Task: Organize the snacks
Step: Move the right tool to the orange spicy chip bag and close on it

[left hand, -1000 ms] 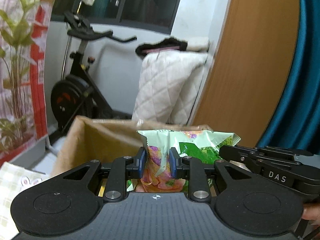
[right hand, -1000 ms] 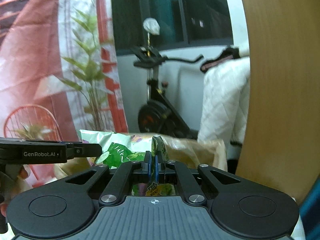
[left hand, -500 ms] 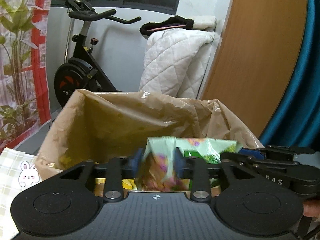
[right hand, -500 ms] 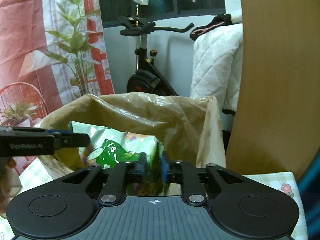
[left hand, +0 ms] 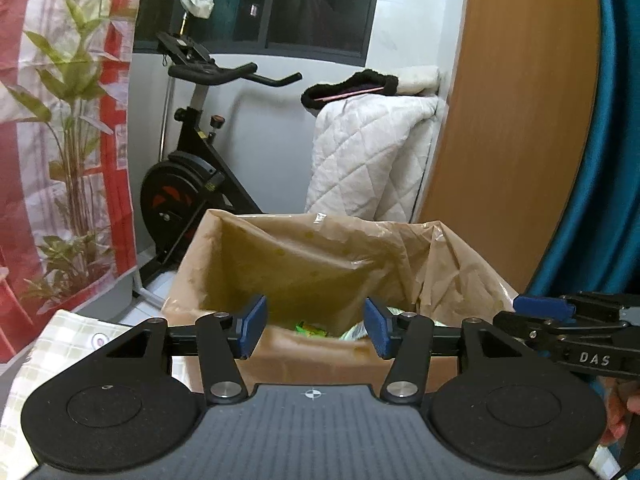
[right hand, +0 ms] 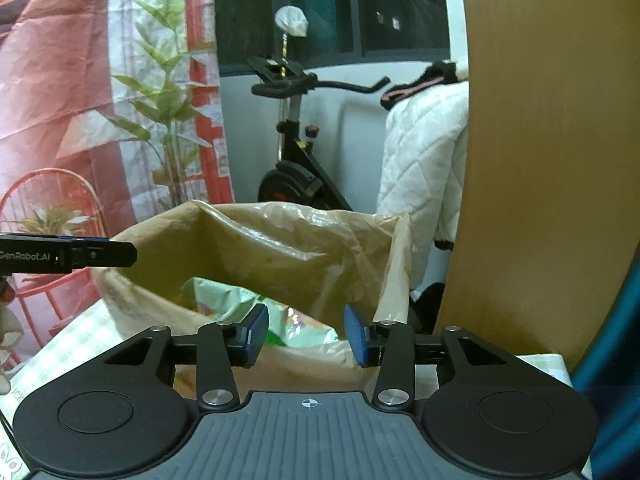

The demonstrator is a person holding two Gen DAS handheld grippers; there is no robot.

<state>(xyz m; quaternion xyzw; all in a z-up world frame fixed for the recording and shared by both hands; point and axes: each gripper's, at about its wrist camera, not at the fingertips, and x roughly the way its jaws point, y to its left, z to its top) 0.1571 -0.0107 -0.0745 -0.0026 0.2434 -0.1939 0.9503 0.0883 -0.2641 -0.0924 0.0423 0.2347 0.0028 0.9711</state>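
A bin lined with a tan plastic bag (left hand: 320, 256) stands just beyond the table edge. The pale green snack bag (right hand: 224, 300) lies inside it, seen in the right wrist view behind my right gripper (right hand: 306, 334). That gripper's jaws are opening, blue pads apart, not touching the snack bag. My left gripper (left hand: 316, 330) hangs over the bin's near rim with its jaws opening too, and nothing sits between its pads. In the left wrist view only slivers of wrappers (left hand: 312, 326) show low in the bin. Each gripper appears at the edge of the other's view.
A table with a checked cloth (left hand: 60, 344) lies under both grippers. Behind the bin (right hand: 280, 240) stand an exercise bike (left hand: 192, 184) and a white quilted cover (left hand: 368, 160). A wooden panel (left hand: 512, 120) rises at the right, a leafy printed curtain (left hand: 60, 120) at the left.
Both grippers were shut on the green snack bag above the bin. They have opened, and the bag has dropped into the bin. Both grippers have drawn back slightly.
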